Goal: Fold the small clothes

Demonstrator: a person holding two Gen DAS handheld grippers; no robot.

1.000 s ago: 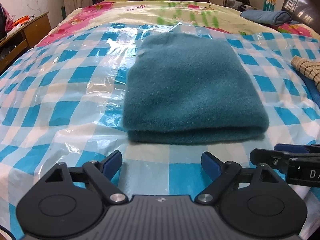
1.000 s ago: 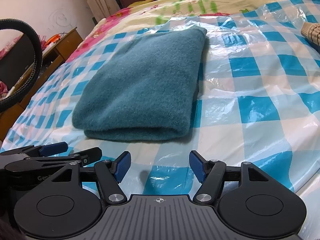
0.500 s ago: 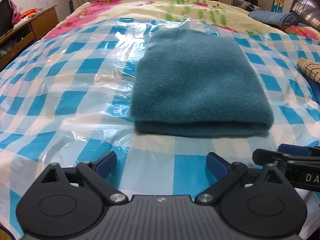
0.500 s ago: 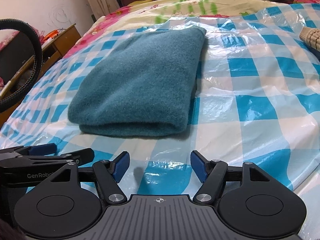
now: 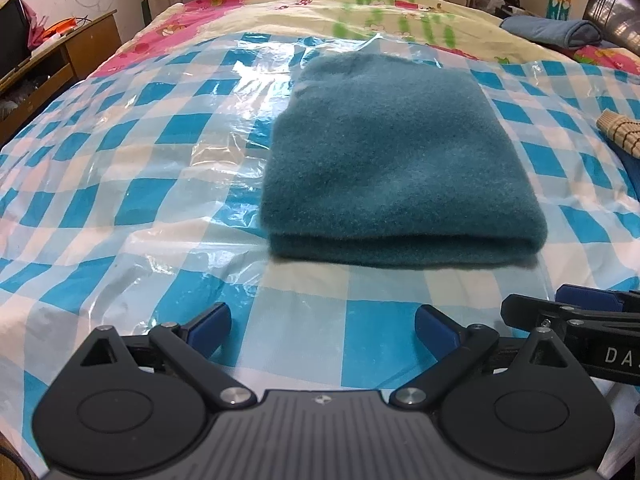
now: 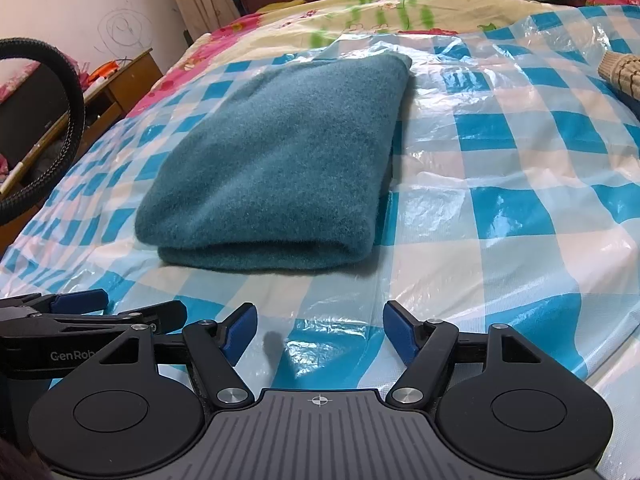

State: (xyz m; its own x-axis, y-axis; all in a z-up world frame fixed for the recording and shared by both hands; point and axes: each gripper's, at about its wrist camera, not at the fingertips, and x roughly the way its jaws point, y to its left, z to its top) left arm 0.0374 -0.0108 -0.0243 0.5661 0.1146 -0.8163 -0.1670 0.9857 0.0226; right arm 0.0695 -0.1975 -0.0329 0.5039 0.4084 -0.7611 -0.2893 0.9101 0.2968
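Teal garment (image 5: 396,168) lies folded mid-bed on the checked plastic sheet (image 5: 132,184).
Left gripper (image 5: 323,325) and right gripper (image 6: 319,330) hover side by side near the bed's front edge, fingers spread, holding nothing, apart from the cloth.

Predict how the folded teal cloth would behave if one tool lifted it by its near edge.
The cloth is fuzzy, soft fleece folded in layers, so it would probably droop and unfold rather than stay flat. It looks thick but likely light. On the glossy plastic sheet, a push might slide it easily.
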